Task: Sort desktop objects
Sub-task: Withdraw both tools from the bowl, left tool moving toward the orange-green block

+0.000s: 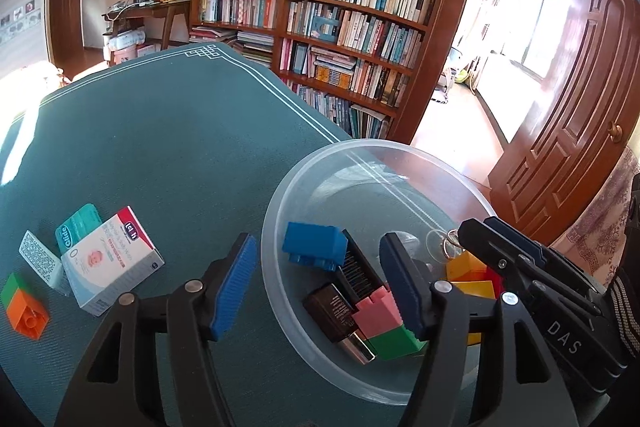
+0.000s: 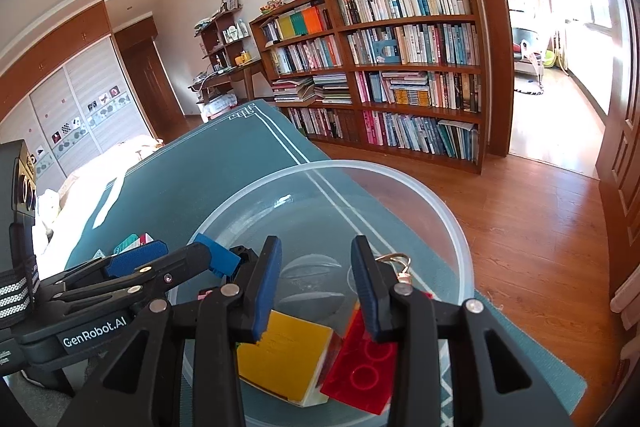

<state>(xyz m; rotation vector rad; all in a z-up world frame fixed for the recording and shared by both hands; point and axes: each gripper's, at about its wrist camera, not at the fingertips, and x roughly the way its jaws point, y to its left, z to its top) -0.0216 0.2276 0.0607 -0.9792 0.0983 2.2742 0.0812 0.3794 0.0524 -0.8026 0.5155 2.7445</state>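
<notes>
Overhead, both grippers (image 1: pixel 320 281) (image 2: pixel 316 287) gape empty; the dark box (image 1: pixel 340 319) lies diagonally in the bowl (image 1: pixel 276 227).

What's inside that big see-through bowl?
Inside the clear bowl: a blue block, a dark box, a pink-and-green block, yellow blocks, a red brick and a wire ring. The grippers cover whatever lies beneath them.

Right gripper (image 2: pixel 316 287) open over clear bowl (image 2: pixel 452 219); yellow block (image 2: pixel 284 359), red block (image 2: pixel 360 367) inside.
</notes>
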